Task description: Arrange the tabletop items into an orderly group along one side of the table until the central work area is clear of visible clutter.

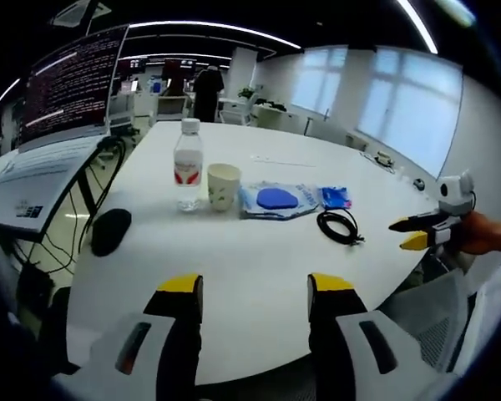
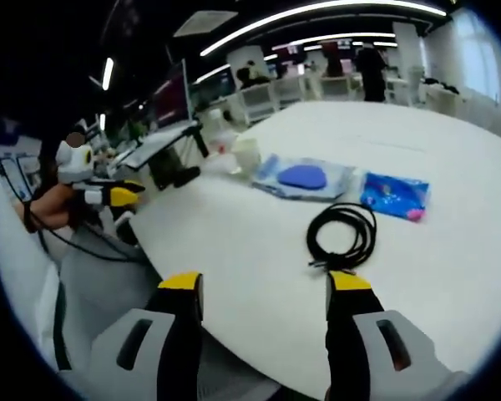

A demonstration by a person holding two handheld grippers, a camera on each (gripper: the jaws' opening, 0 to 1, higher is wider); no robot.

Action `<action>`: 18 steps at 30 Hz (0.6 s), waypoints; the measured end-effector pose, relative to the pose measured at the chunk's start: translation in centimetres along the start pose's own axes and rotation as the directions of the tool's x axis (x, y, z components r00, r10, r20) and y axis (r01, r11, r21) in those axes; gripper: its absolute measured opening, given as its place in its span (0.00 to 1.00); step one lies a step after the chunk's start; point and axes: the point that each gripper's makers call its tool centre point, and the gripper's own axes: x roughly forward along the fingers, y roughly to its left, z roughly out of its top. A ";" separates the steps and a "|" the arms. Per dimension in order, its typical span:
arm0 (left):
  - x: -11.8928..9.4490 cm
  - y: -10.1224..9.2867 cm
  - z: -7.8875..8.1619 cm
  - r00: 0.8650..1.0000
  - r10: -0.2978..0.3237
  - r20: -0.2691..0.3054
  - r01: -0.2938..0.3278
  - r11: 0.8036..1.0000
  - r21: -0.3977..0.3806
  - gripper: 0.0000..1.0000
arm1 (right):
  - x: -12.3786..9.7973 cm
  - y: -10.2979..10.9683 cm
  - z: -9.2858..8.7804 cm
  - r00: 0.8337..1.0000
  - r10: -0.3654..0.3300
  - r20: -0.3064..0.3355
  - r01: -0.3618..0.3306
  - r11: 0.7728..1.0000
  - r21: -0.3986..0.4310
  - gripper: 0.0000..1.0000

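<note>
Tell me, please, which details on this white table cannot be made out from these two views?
- Clear plastic water bottle, left gripper view: label text too small.
- Dark laptop screen, left gripper view: blurred lines, unreadable.
- Blue plastic packet, right gripper view: print blurred.
- Pale paper cup, right gripper view: bottle beside it blurred by distance.

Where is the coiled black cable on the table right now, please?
In the left gripper view, the coiled black cable lies on the white table, just in front of the small blue packet and right of the clear bag holding a blue item.

Bare near table [image 1: 234, 276]; cable [image 1: 340, 225], cup [image 1: 223, 185], bottle [image 1: 188, 164] obstruct beyond.
</note>
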 end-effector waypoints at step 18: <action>-0.2 0.9 -0.2 1.000 0.009 -0.001 -0.009 1.000 -0.013 0.50 | 0.3 0.3 0.1 1.000 -0.001 -0.008 0.001 1.000 -0.001 0.57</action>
